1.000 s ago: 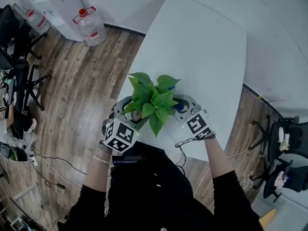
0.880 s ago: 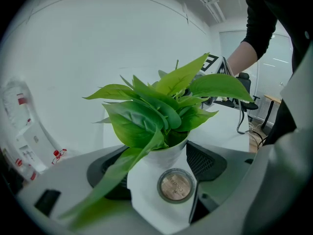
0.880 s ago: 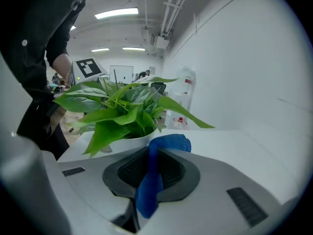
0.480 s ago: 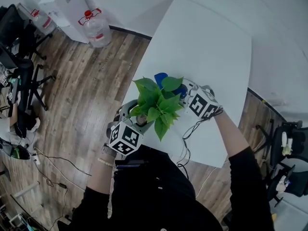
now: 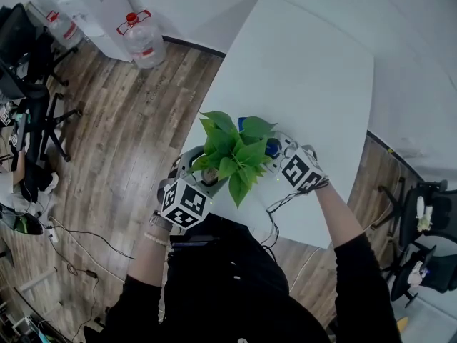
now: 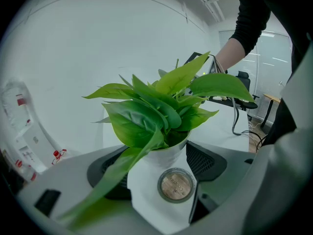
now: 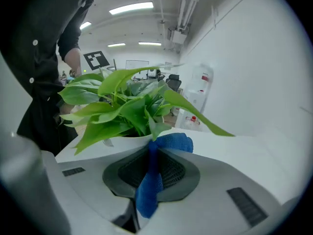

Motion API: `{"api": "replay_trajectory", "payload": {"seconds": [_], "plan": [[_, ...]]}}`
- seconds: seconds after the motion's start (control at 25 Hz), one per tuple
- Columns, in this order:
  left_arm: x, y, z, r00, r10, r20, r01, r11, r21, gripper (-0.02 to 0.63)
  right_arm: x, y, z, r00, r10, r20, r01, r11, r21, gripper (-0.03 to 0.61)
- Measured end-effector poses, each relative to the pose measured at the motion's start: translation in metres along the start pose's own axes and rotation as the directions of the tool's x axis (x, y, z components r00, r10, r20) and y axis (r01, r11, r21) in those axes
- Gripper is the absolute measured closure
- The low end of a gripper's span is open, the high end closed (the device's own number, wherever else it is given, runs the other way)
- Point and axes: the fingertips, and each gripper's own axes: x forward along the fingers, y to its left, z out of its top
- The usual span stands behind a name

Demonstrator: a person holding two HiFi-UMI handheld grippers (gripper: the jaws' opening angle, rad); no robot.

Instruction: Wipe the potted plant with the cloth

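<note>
Plant (image 5: 230, 154) at near edge of desk (image 5: 307, 63); my left gripper (image 6: 161, 177) clamps pot (image 6: 146, 192); my right gripper (image 7: 149, 173) pinches cloth (image 7: 171, 142) just beside leaves (image 7: 122, 109).

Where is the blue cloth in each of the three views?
Head view: the cloth shows at centre, just behind the plant, near the right gripper.
Left gripper view: not in it; the plant and its white pot fill the middle.
Right gripper view: lower centre, pinched between the gripper's jaws, with its bunched end next to the pot's rim.
Shared landmark: the plant, seen in all three views.
</note>
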Motion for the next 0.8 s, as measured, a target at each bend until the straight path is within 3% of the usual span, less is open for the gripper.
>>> {"api": "replay_trajectory", "payload": {"seconds": [0.2,0.8], "plan": [[0.001,0.000,0.000,1.000,-0.001,-0.002,0.001,1.000,-0.004,0.250,-0.007,0.018,-0.008,0.995,-0.076,0.058,0.067,0.987,0.146,0.503],[0.002,-0.002,0.001,1.000,0.006,-0.005,-0.006,1.000,-0.010,0.250,-0.012,0.068,-0.006,0.968,-0.237,0.084,0.192,0.912,0.363,0.503]]}}
